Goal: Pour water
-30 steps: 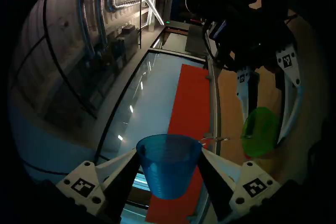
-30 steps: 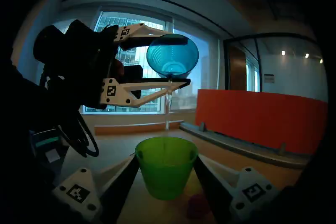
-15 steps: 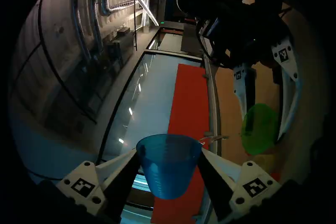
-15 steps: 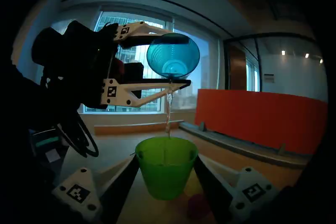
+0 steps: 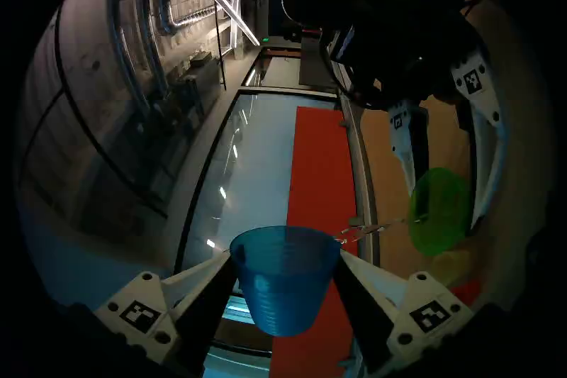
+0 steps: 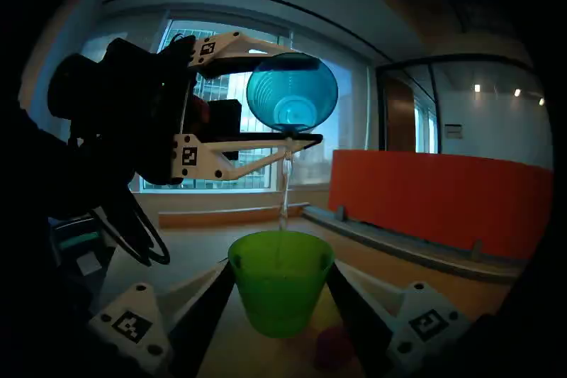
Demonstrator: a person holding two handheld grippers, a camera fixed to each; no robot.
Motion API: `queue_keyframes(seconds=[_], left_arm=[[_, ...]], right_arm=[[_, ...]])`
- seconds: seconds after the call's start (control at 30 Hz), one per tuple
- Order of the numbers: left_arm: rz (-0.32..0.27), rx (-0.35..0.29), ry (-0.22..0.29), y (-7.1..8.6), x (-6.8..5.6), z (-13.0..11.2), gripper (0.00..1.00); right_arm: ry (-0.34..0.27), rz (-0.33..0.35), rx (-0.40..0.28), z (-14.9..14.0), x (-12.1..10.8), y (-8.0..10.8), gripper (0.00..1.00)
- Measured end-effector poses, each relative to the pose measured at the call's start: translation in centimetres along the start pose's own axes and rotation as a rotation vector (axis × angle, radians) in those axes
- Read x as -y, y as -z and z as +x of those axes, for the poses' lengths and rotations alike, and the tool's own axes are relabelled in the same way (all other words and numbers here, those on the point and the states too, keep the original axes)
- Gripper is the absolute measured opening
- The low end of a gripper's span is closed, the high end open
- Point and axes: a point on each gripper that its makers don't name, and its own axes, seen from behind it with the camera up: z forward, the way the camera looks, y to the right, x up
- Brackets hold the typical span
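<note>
We see the left tool (image 5: pixel 283 268) clenched on a blue cup (image 5: pixel 285 286), one finger pressing on each side of its wall. In the left gripper view the cup sits just ahead of the camera and the room behind it appears turned on its side. In the right gripper view the same tool is up at the left, and the blue cup lies tipped over, its open mouth facing the camera.

A thin stream of water (image 6: pixel 285 190) runs from the lower edge of the blue cup's rim straight down into a green cup (image 6: pixel 281 300). The blue cup is directly above the green one and apart from it, with only the water between them.

The right tool (image 6: pixel 280 271) grips the green cup, a finger tight against each side, and holds it upright over the tan table (image 6: pixel 383 259). In the left gripper view we find this cup at the right, between the right tool's two white fingers.

Under the green cup we make out something small and reddish (image 6: pixel 332 347), too blurred to name. A long red panel (image 6: pixel 439 201) stands along the table's far edge, and a large window (image 6: pixel 351 130) is behind the left tool.
</note>
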Motion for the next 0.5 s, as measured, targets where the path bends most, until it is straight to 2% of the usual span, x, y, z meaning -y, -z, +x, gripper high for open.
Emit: queue_keyframes(seconds=[0.5], left_arm=[[0.010,-0.008,-0.078,0.06,0.76,0.60,0.86]], right_arm=[[-0.001,-0.005,-0.009,0.44,-0.09,0.00,0.89]])
